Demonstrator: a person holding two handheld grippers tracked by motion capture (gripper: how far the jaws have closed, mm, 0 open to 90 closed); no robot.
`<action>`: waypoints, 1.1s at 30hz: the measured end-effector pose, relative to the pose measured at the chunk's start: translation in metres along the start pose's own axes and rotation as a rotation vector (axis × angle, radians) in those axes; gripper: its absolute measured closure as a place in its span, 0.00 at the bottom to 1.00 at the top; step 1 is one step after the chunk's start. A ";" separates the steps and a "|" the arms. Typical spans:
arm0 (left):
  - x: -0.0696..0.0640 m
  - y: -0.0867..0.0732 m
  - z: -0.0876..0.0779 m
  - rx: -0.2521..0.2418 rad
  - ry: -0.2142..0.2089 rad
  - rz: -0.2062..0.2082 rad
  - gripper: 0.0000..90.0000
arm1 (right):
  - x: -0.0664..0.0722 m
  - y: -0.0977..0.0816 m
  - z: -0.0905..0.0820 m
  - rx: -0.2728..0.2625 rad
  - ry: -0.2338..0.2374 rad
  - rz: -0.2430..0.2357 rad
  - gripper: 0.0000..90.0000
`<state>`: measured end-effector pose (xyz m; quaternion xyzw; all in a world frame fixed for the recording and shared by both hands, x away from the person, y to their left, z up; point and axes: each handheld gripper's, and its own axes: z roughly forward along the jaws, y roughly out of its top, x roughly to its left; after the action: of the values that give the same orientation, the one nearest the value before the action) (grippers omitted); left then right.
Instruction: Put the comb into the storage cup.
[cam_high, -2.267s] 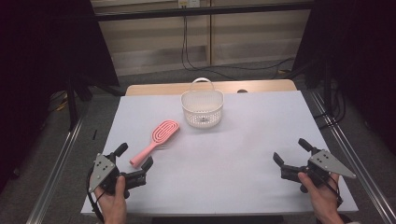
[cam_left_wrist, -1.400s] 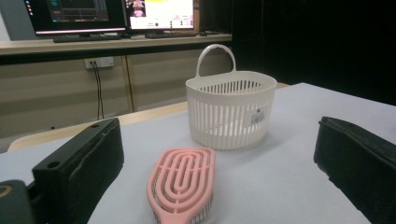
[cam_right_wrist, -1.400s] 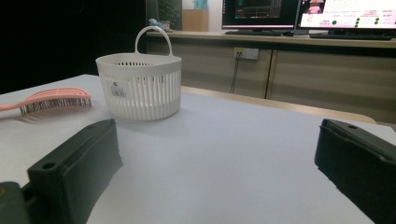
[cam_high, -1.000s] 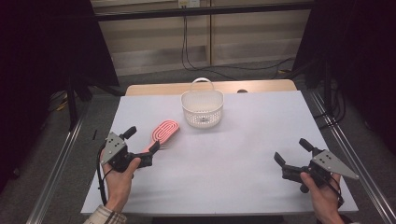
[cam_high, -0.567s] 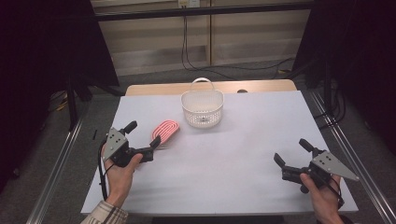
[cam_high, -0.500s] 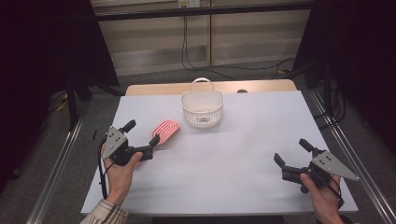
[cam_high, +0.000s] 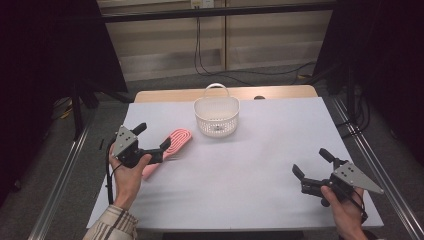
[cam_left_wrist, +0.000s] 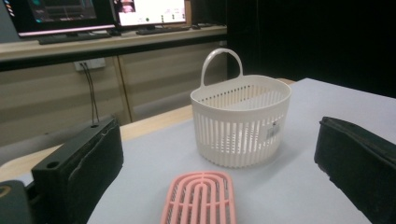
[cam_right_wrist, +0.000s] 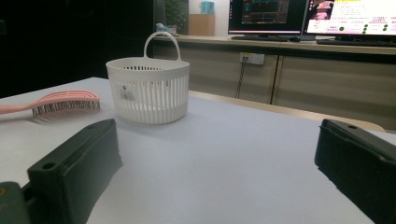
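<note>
Hairbrush (cam_high: 167, 150) lay flat at the tabletop's (cam_high: 260, 165) left, left tongs (cam_high: 150, 142) gaping over its handle; closing too high could skid it. Right tongs (cam_high: 311, 166) idled apart.

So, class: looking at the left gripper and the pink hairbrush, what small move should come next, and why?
Probably lower the left gripper a little and close its jaws on the pink hairbrush. The jaws stand open on either side of the brush, which lies flat on the table and is not gripped yet. The white basket stands just beyond it. The right gripper waits open, well apart.
</note>
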<state>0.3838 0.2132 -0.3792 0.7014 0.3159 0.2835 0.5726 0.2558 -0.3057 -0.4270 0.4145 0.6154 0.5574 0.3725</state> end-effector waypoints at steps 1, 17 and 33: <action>0.001 0.000 0.001 0.002 0.001 0.005 0.02 | 0.000 0.000 0.000 0.000 -0.001 0.000 0.00; 0.022 0.001 0.028 0.074 0.029 -0.048 0.04 | 0.001 -0.001 0.001 0.012 0.008 -0.010 0.00; 0.036 0.001 0.052 0.240 -0.102 -0.059 0.07 | 0.002 -0.001 0.002 0.013 0.018 -0.016 0.00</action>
<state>0.4464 0.2081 -0.3861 0.7687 0.3384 0.1908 0.5082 0.2570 -0.3031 -0.4284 0.4069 0.6257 0.5540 0.3689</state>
